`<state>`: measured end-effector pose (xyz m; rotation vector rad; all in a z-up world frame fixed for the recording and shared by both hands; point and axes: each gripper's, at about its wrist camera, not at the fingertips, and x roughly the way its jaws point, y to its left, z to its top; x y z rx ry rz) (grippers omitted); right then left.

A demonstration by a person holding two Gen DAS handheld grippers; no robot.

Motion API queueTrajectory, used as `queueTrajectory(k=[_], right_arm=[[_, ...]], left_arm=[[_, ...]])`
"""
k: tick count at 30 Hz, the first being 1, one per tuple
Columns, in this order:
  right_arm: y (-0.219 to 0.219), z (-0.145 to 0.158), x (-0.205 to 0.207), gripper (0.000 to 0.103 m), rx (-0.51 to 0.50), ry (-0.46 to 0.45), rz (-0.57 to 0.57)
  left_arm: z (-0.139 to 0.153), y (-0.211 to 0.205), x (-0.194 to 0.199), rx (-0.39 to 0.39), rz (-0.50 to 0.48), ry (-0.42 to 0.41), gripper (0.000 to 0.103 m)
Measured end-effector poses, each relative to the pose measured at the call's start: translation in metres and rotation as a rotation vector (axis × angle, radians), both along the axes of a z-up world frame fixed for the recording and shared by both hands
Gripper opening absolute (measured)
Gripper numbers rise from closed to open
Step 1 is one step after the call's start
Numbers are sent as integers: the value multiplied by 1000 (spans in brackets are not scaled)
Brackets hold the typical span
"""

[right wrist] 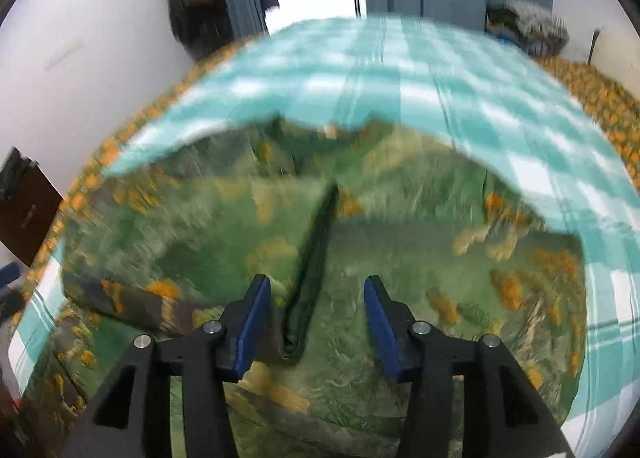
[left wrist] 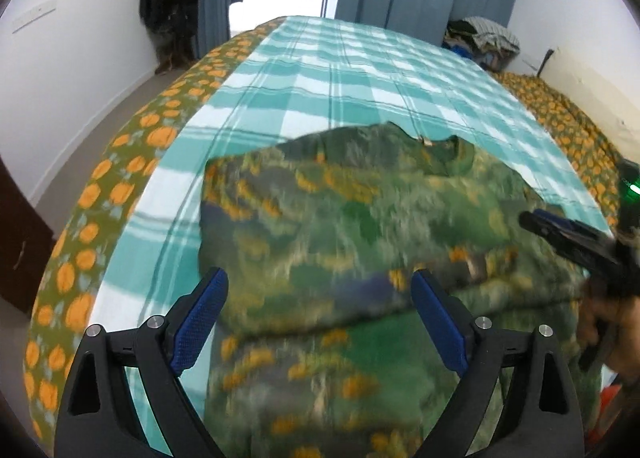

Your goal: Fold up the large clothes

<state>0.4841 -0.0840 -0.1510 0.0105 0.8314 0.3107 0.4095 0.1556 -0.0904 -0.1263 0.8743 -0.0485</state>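
Checked bed point(left wrist: 360, 70), garment point(left wrist: 360, 218) — hand-held grippers point(left wrist: 320, 290) point(right wrist: 316, 290) open, empty

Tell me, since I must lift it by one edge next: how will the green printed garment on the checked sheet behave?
The green printed garment will probably be floppy: it lies in soft folds with a dark crease running down it. Lifted at one edge, the rest likely sags and drags on the checked sheet. It looks thin, so probably light.

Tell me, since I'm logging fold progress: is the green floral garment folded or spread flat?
Partly folded: the green floral garment has a layer doubled over itself, its dark edge running down the middle on the checked sheet.
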Motion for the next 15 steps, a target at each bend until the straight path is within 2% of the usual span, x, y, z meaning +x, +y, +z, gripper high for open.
queueTrajectory(k=[2,4,8,10,11,13,15], right_arm=[[13,6,3,50,34,-15,75],[33,-6,13,50,-4,16,135],[51,-66,34,50,-99,207,153],[48,-74,31,50,-76,171,144],[47,-75,29,50,-76,165,144],[46,-74,27,50,-78,160,150],[46,-76,27,50,-72,159,149]], left_arm=[[-11,1,27,-2,5,16,93],[-27,4,48,-14,28,39,93],[-74,12,67,-52,49,106,93],[-100,9,67,-7,14,128,92],[-108,6,64,27,-9,112,92],[-112,2,58,56,-18,80,92],[-111,0,58,69,-14,82,92]])
